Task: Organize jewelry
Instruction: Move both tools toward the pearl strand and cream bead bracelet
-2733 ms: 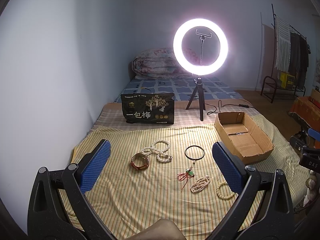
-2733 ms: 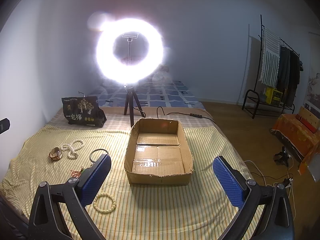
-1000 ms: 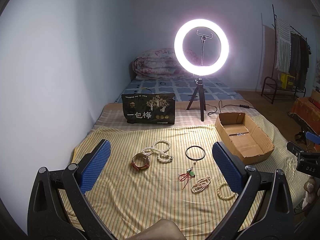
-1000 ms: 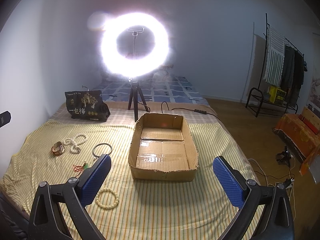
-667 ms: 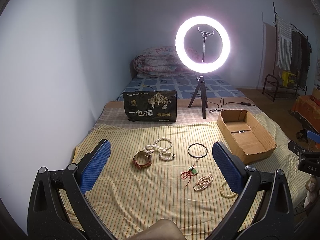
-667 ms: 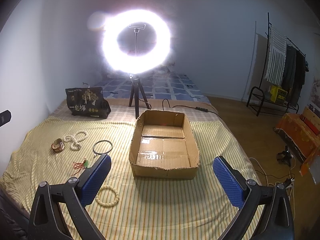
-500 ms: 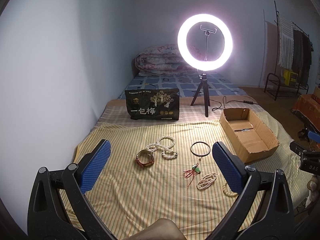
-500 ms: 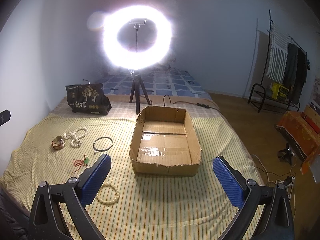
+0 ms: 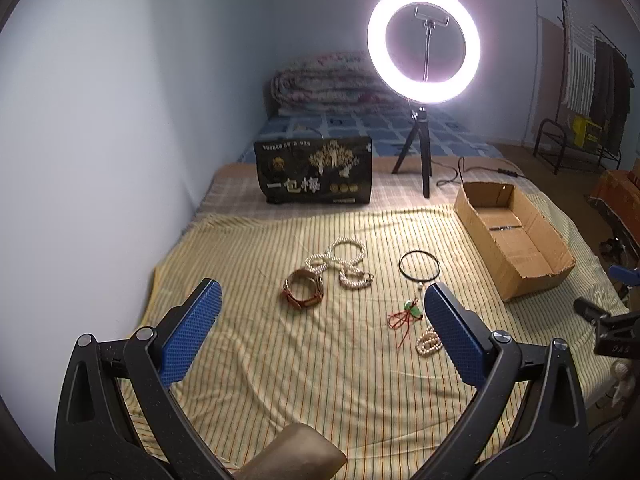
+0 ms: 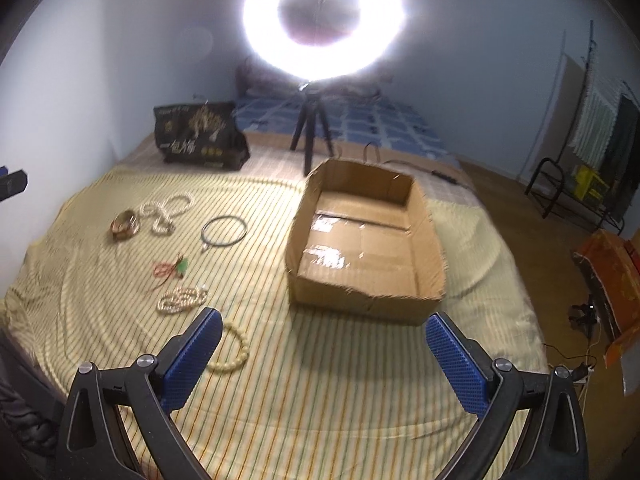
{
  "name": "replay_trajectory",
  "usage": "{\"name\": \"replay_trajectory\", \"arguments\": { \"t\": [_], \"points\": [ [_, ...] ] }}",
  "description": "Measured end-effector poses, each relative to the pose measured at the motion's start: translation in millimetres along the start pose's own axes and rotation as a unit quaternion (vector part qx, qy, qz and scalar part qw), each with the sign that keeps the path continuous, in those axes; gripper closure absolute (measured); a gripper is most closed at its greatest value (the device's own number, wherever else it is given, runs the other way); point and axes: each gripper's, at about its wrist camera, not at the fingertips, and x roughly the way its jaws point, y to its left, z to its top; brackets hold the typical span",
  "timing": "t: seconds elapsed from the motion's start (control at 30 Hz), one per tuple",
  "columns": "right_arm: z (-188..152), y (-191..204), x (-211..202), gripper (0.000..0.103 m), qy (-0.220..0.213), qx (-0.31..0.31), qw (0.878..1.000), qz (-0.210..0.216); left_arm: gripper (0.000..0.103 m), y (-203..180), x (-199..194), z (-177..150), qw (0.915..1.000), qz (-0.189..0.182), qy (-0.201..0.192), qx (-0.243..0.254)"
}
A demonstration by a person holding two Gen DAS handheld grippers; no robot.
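While both grippers hang over the bed with nothing between their blue fingers (image 9: 192, 332), the left gripper (image 9: 318, 334) is spread wide above the striped yellow sheet (image 9: 280, 380), and the right gripper (image 10: 320, 360) is spread just as wide, holding nothing. Near the right gripper's left finger lies a cream bead bracelet (image 10: 234, 354), partly hidden behind that finger. Just beyond it sits a bunched pearl bracelet (image 10: 180, 299), and in the left wrist view the same pearl bracelet (image 9: 429, 343) lies right beside the left gripper's right finger. Farther out is a red cord with a green charm (image 9: 406, 314), then a thin black hoop (image 9: 420, 265) lying flat. To the left of the hoop are a long pearl necklace (image 9: 342, 260), looped on itself, and a brown leather band (image 9: 303, 292) touching or just beside it. An open cardboard box (image 10: 366, 236) stands on the sheet to the right of the jewelry, well apart from every piece. Behind everything, a black printed bag (image 9: 314, 172) stands upright, and a lit ring light (image 9: 424, 44) rises on a small tripod.
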Motion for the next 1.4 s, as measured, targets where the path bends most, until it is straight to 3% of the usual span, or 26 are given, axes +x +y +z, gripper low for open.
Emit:
{"name": "replay_trajectory", "arguments": {
  "t": [0.17,0.27,0.43,0.53,0.67,0.8,0.87,1.23,1.4],
  "points": [
    [-4,10,17,0.0,0.031,-0.031,0.999,0.012,0.0,15,20,5,0.9986,-0.025,0.043,-0.018],
    [-9,15,28,0.0,0.052,-0.05,0.997,0.024,0.0,26,33,7,0.9983,-0.016,0.054,-0.016],
    [-14,25,46,0.004,0.091,-0.08,0.991,0.052,0.004,50,54,6,0.995,-0.023,0.078,-0.058],
    [-17,30,57,0.009,0.116,-0.084,0.987,0.067,0.01,43,63,1,0.9952,-0.023,0.088,-0.036],
    [-20,32,72,0.015,0.145,-0.075,0.982,0.091,0.02,16,73,-7,0.9923,-0.05,0.114,0.004],
    [-23,30,89,0.026,0.179,-0.052,0.976,0.111,0.031,-20,89,-21,0.9812,-0.102,0.158,0.042],
    [-25,29,98,0.038,0.198,-0.037,0.972,0.123,0.039,-36,95,-26,0.9754,-0.119,0.177,0.057],
    [-26,31,121,0.059,0.232,0.021,0.957,0.173,0.044,-82,128,-47,0.9532,-0.16,0.231,0.111],
    [-24,36,127,0.062,0.235,0.026,0.956,0.174,0.044,-98,139,-56,0.944,-0.173,0.247,0.134]
  ]
}}
